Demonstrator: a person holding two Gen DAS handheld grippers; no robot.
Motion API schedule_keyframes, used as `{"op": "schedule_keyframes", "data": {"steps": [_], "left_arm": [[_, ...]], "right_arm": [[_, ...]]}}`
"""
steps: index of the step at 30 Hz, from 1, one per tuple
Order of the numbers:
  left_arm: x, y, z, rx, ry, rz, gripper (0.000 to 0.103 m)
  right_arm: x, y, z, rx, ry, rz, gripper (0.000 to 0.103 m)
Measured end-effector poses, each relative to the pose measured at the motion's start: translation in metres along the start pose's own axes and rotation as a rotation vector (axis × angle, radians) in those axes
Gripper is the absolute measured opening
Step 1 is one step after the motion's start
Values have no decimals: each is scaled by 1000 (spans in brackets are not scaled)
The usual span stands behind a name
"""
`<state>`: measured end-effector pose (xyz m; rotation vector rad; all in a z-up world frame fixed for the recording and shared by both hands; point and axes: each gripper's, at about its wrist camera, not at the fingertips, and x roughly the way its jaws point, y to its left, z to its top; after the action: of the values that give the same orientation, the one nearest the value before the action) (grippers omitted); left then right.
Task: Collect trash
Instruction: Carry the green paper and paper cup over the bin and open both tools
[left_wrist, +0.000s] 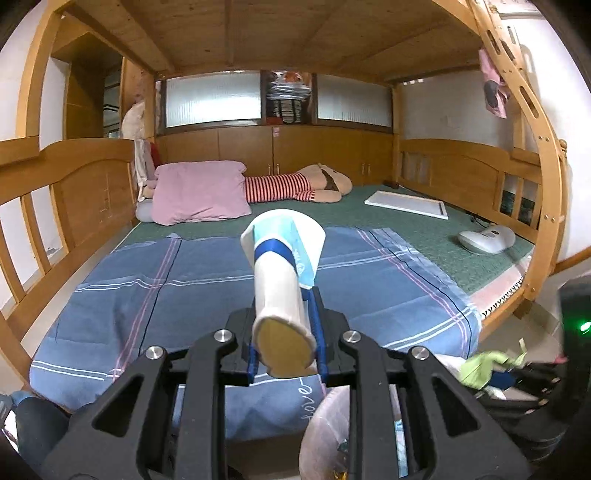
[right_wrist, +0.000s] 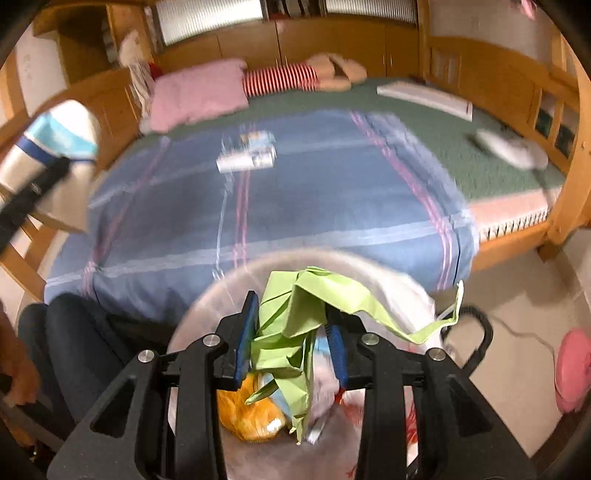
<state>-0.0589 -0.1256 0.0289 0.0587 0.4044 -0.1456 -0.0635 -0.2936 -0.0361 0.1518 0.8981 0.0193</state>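
My left gripper is shut on a squashed white paper cup with a light blue face mask tucked around its mouth. It hangs above the blue plaid sheet. The right wrist view shows that cup at the far left. My right gripper stands over the mouth of a translucent trash bag. Crumpled green paper lies between its jaws, against the left pad, with a gap at the right pad. A blurred white and blue wrapper lies on the sheet.
A pink pillow, a striped plush toy, a white board and a grey device lie on the bed. Wooden bunk rails enclose it. A person's dark-trousered leg is left of the bag. A pink object and black cable are on the floor.
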Motion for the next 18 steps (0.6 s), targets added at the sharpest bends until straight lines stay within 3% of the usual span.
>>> {"op": "schedule_keyframes", "data": {"steps": [3,6,10,12,18], "left_arm": [[4,-2,-3,7,23,-16,24],[9,-2,-6,3,45,-35,24],[20,-3,-13,-8,91,-99,24],[26,-7,-18,-6,127,-131,24],[38,-33,-38,76,240,-276,28]], "right_arm": [[8,-4,-4,48,44,1,61],[1,-13,-3,109,16,6,64],[-21,-29,2,178,-100,-71,64],[-35,-37,3,223,-175,-110,72],[-62,-55,3,326,-321,-96,73]]}}
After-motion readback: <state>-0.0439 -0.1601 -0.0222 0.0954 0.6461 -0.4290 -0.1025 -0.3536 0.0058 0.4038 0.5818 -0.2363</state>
